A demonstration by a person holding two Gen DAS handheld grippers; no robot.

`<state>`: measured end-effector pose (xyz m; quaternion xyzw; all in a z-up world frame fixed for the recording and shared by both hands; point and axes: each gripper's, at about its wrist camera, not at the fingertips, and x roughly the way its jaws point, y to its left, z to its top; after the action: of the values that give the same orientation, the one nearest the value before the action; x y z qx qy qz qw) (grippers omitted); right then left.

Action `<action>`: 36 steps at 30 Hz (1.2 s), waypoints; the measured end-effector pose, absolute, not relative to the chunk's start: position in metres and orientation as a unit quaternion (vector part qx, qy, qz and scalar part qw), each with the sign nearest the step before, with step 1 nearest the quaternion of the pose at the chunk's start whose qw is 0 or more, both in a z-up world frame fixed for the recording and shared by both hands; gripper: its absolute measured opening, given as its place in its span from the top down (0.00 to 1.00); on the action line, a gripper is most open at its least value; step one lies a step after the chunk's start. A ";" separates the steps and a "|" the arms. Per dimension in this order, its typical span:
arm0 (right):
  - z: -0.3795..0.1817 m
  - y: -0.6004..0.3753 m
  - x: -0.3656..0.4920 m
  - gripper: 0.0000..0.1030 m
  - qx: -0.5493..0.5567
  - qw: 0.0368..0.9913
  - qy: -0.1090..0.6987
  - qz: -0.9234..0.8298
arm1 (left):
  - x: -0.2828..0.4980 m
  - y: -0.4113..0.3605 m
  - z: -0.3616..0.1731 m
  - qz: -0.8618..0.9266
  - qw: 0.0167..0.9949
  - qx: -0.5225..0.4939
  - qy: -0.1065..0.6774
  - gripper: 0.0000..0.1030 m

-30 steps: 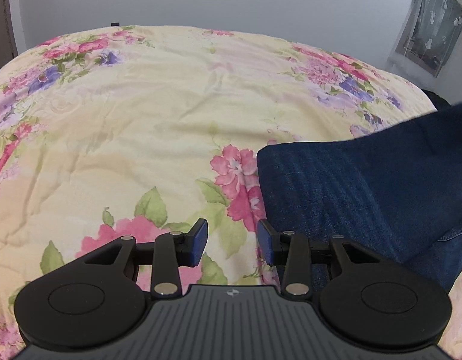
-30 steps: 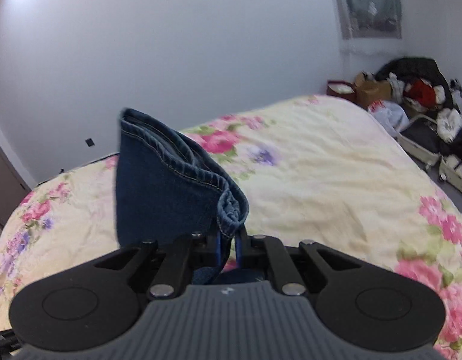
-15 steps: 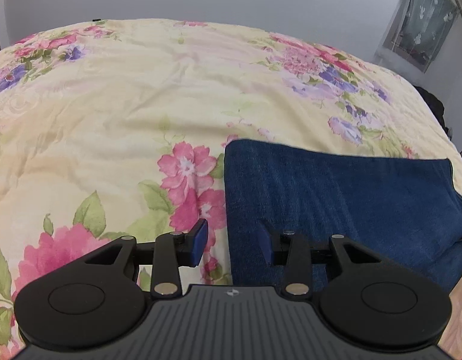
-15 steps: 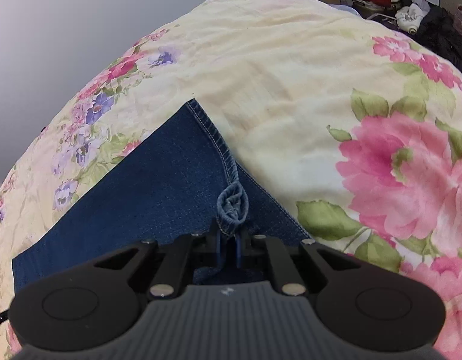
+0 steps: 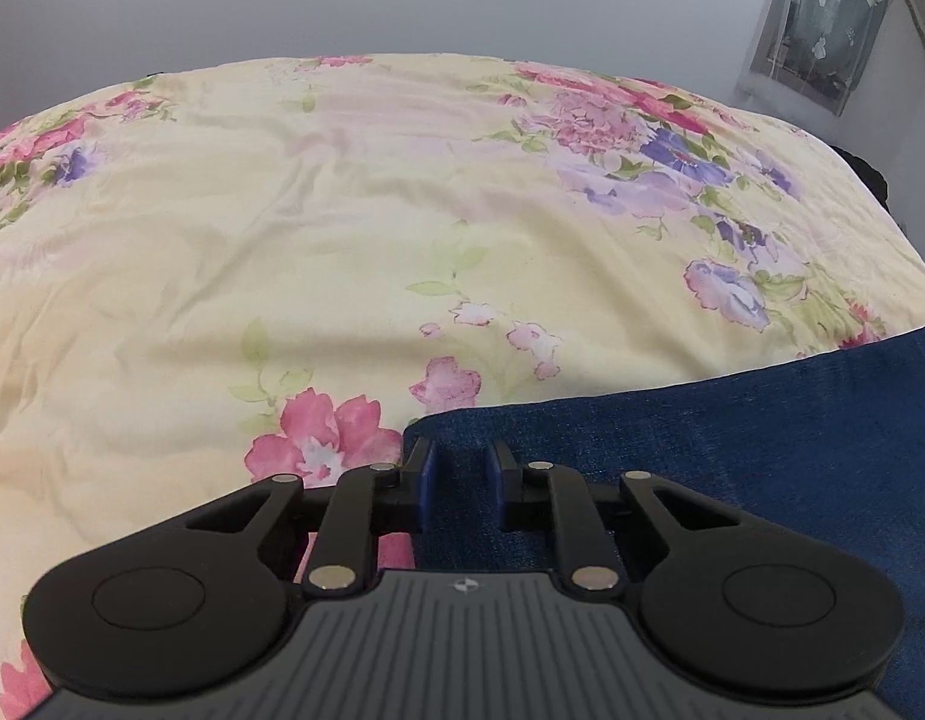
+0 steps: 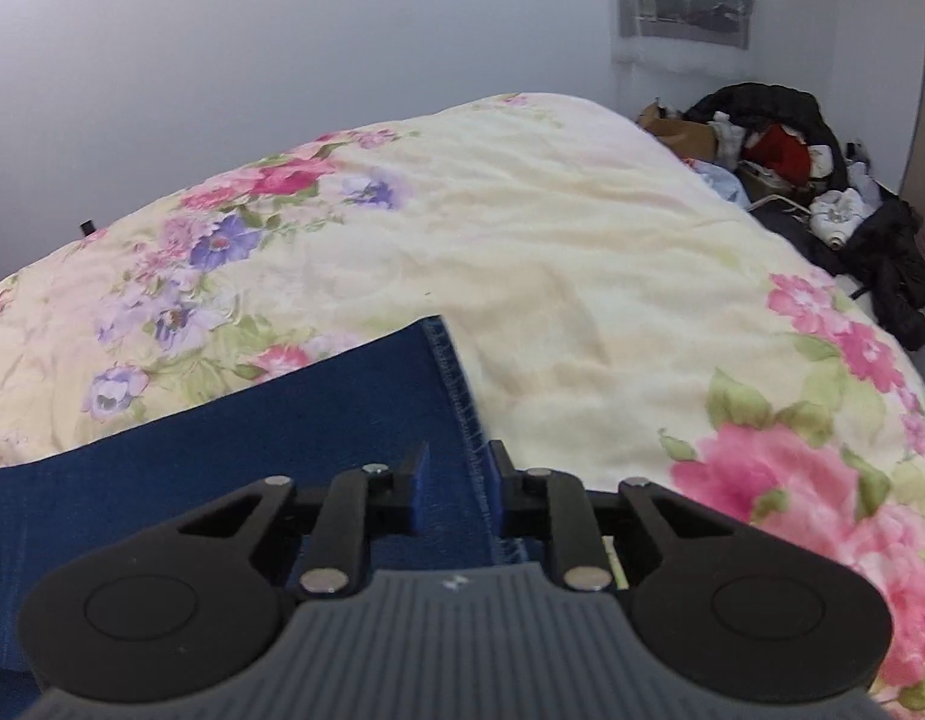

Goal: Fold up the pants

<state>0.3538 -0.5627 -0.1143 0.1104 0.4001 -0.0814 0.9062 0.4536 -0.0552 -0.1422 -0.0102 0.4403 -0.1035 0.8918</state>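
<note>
The pants (image 5: 732,468) lie flat on the bed (image 5: 342,240), a dark blue denim panel spread over the flowered quilt, its edges straight. To my eye a fold has been laid down and the cloth is resting so the next fold can start from a tidy shape.

The left gripper (image 5: 461,480) sits over the near left corner of the denim. Its jaws have just been closing, yet a gap shows between them, and the denim there looks flat rather than bunched, so I judge it is not pinching yet. It looks placed to take that corner.

The right gripper (image 6: 459,480) sits over the opposite end, where the stitched hem (image 6: 462,396) runs up between its two fingers. These too stand a little apart, with the seam in the gap and nothing visibly pressed. Both grippers point downward at the cloth, one at each end, which suits lifting or smoothing a wide piece evenly.

The left wrist view shows the plain folded corner and a curtained window (image 5: 822,18) beyond the bed; it shows no hem. The right wrist view gives the hem stitching and a heap of clothes (image 6: 780,150) on the floor past the bed's far side, hidden from the other camera.
</note>
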 end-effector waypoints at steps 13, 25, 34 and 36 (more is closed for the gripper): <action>-0.169 -0.552 0.359 1.00 0.089 0.890 0.438 -0.094 | 0.439 -0.058 -0.139 -0.116 0.887 0.052 0.444 0.83; -0.122 -0.505 0.322 0.99 0.025 0.925 0.375 -0.059 | 0.337 -0.095 -0.115 -0.244 0.816 0.202 0.484 0.88; -0.152 -0.511 0.313 1.00 0.024 0.912 0.405 -0.057 | 0.345 -0.093 -0.151 -0.240 0.788 0.195 0.533 0.89; -0.157 -0.511 0.313 1.00 0.024 0.911 0.407 -0.057 | 0.348 -0.091 -0.158 -0.244 0.785 0.186 0.539 0.89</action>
<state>0.3129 -0.5107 -0.1570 0.0237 0.4072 -0.0569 0.9113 0.3480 -0.0909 -0.1578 0.1858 0.5391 -0.2438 0.7845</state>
